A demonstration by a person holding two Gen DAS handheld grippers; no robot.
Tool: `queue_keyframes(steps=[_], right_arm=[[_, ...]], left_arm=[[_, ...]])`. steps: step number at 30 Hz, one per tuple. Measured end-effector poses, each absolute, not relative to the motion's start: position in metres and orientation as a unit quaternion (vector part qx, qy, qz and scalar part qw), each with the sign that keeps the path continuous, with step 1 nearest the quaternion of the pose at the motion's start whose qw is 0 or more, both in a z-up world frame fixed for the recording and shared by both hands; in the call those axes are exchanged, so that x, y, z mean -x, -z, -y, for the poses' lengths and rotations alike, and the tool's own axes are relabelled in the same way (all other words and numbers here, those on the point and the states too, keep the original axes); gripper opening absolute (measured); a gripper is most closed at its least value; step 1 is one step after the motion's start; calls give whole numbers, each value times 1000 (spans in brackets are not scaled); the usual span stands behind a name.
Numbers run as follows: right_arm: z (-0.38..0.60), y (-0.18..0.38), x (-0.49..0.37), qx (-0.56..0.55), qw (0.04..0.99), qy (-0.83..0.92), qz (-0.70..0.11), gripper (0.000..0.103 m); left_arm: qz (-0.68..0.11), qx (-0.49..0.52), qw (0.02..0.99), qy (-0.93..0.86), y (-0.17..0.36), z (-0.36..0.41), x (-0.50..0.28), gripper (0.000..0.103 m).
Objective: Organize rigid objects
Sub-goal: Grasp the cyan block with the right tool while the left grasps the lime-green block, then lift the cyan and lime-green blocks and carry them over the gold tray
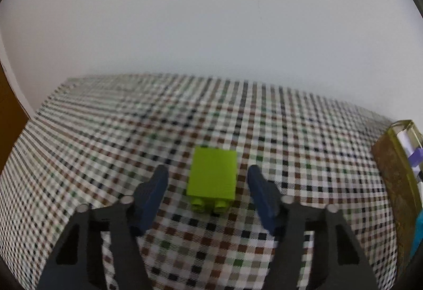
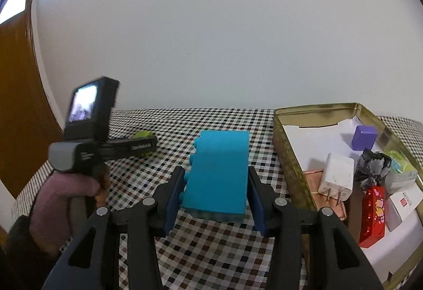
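Checked-cloth table (image 2: 211, 250): right gripper (image 2: 215, 197) clamped on chunky turquoise plastic brick (image 2: 219, 171) for binning, left gripper (image 1: 208, 192) spread astride lime-green plastic brick (image 1: 212, 176).

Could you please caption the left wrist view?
Open left gripper straddling a lime-green brick on checked cloth.

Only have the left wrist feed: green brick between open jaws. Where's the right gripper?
Observer: The right gripper straddles a blue brick lying on the checked cloth. I can't tell if it's touching the brick.
Operator: What's in the tin at my right edge?
Observer: A white charger, a purple block and a red item, among other things.
Operator: Which way are the blue brick's studs?
Observer: Sideways, toward the left-hand jaw.
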State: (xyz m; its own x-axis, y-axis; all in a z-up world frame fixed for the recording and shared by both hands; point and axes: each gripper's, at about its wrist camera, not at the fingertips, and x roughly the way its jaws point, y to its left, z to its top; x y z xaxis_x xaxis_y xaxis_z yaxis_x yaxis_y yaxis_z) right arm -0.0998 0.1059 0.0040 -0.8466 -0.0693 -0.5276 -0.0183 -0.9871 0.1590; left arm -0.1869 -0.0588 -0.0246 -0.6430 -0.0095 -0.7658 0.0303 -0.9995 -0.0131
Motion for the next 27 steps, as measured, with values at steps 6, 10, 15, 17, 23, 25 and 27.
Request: queue_keyframes(steps=[6, 10, 15, 17, 23, 25, 27], right_arm=[[-107, -4, 100, -277, 17, 956, 94, 49], [-112, -5, 99, -262, 16, 960, 94, 49], [-120, -9, 97, -242, 6, 964, 109, 49], [-127, -11, 96, -231, 8, 966, 114, 49], [-136, -24, 89, -203, 8, 972, 121, 49], [-139, -27, 87, -196, 5, 973, 120, 49], [-144, -32, 84, -185, -1, 976, 117, 49]], left_arm=[[-45, -427, -2, 903, 25, 68, 190, 30], [-83, -398, -11, 914, 15, 79, 171, 30], [-87, -321, -1, 943, -5, 74, 134, 30], [-90, -313, -9, 945, -10, 68, 127, 30], [-77, -281, -32, 956, -28, 35, 91, 30], [-68, -273, -40, 959, -30, 24, 82, 30], [-60, -269, -48, 960, -32, 12, 76, 30]])
